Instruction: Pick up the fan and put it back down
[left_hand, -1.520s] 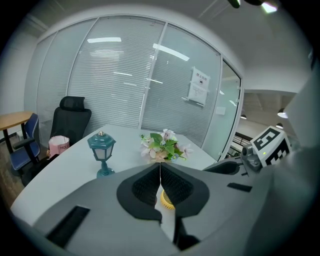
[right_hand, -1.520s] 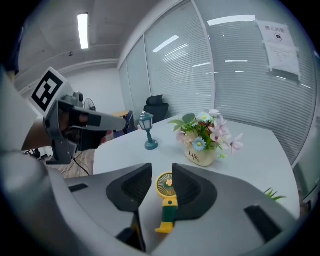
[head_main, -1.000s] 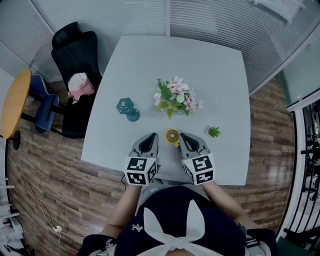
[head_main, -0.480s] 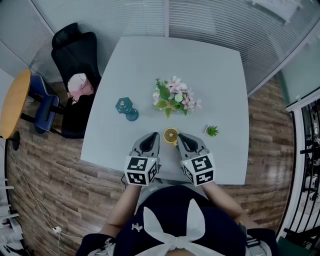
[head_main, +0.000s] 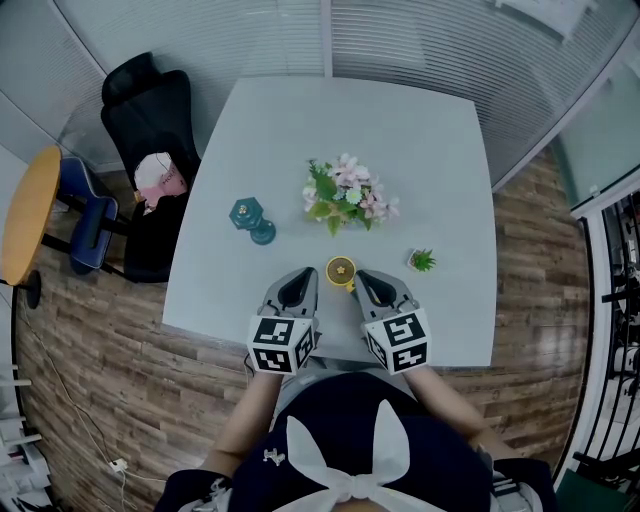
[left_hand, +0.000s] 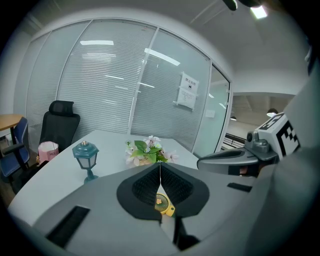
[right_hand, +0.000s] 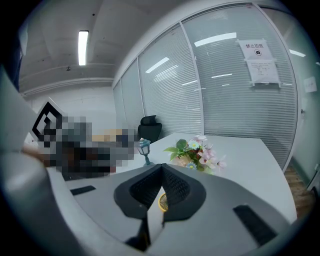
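Note:
A small round yellow fan (head_main: 342, 270) stands on the white table (head_main: 420, 130) near its front edge. My left gripper (head_main: 299, 279) rests just to the fan's left and my right gripper (head_main: 364, 279) just to its right, both a short way apart from it. In the left gripper view the jaws (left_hand: 160, 167) are pressed together with nothing between them, and the fan (left_hand: 163, 204) shows beyond them. The right gripper (right_hand: 162, 168) is likewise shut and holds nothing, and the fan (right_hand: 162, 201) peeks through below its pads.
A teal lantern (head_main: 252, 218) stands at the left of the table, a bunch of flowers (head_main: 346, 195) in the middle, and a tiny potted plant (head_main: 424, 261) at the right. A black office chair (head_main: 148, 110) and an orange round table (head_main: 28, 210) stand off to the left.

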